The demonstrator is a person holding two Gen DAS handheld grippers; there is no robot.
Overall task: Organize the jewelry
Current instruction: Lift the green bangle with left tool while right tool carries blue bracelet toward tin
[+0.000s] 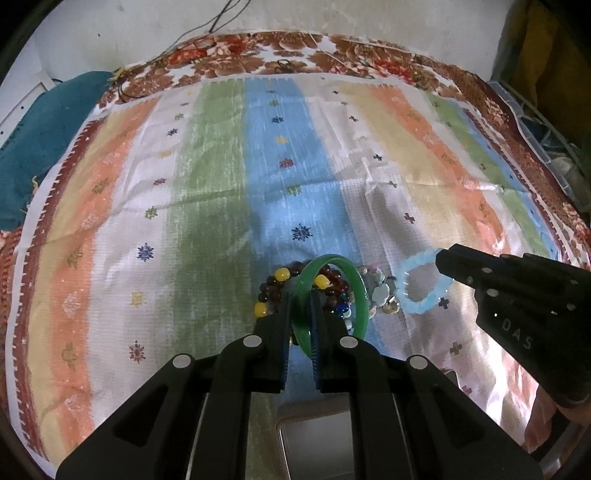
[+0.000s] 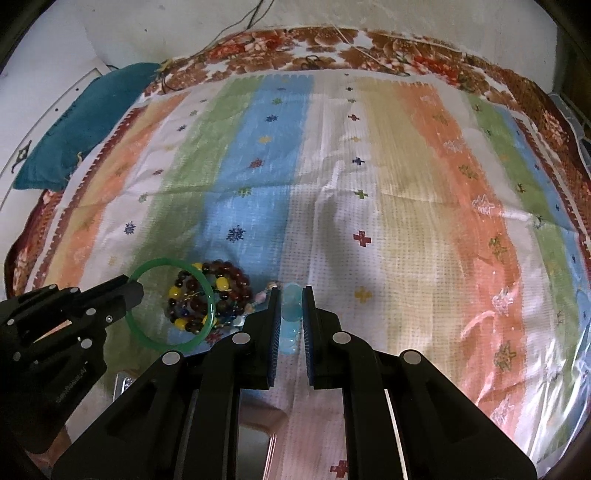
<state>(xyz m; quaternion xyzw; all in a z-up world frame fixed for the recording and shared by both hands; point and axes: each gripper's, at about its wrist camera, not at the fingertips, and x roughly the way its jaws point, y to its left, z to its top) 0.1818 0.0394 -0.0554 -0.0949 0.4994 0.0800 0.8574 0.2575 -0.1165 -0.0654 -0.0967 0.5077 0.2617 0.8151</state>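
My left gripper (image 1: pixel 300 306) is shut on a green bangle (image 1: pixel 347 273), holding it on edge just above a pile of jewelry. It shows from the side in the right wrist view (image 2: pixel 135 291), with the green bangle (image 2: pixel 166 341) ringed around the pile. My right gripper (image 2: pixel 289 295) is shut on a light blue bead bracelet (image 2: pixel 290 314). In the left wrist view the right gripper (image 1: pixel 441 264) holds the light blue bracelet (image 1: pixel 413 306) just right of the pile. The pile holds a dark red and yellow bead bracelet (image 1: pixel 280 280) and pale charm pieces (image 1: pixel 380 291).
A striped pastel cloth (image 1: pixel 258 177) covers a floral blanket (image 1: pixel 295 55). A teal cloth (image 1: pixel 37 147) lies at the far left. Cables (image 1: pixel 207 26) run up the back wall. A shiny flat object (image 1: pixel 314 443) lies under my left gripper.
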